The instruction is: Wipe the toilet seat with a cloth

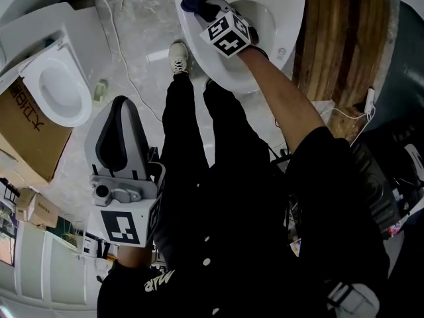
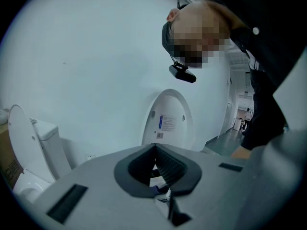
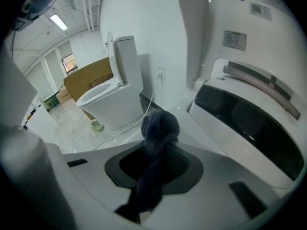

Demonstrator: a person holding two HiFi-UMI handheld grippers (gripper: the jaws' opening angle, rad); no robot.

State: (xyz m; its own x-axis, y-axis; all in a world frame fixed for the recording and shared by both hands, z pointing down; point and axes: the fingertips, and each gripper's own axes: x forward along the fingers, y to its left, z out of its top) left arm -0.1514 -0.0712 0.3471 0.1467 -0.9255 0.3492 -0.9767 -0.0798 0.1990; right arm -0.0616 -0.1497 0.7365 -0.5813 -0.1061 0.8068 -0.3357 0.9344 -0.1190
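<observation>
**Item: seat wipe, risk notes**

- Toilet seat (image 1: 291,12): white, lid (image 3: 225,13) raised behind it. A dark strip (image 3: 240,123) runs across the seat's rear.
- Cloth (image 3: 159,124): dark blue, bunched in a small wad at the seat's rear-left rim. Can't tell whether it touches the seat or sits just above it.
- Right gripper (image 1: 211,12): over the seat, jaws pinching the cloth. The wad pokes out past the tips and the rest trails back btwn the jaws.
- Left gripper (image 2: 155,146): well away from the seat, by the person's hip. Jaws pressed together, nothing in them.
- Cord (image 1: 122,52): on the floor left of the seat, near the shoe (image 1: 177,57).

**Likely faults (est.)**

1. Wad is small, so hard jaw tips may scrape the seat if pressed flat or tilted.
2. Drag along the rim may tug the cloth out of the pinch, and it could drop into the bowl.
3. Narrow contact patch means strips get missed, esp. the far side and front of the seat.
4. The strip at the rear may be electronics. Avoid hard knocks.
5. The cord is near the foot and could snag on a step.
</observation>
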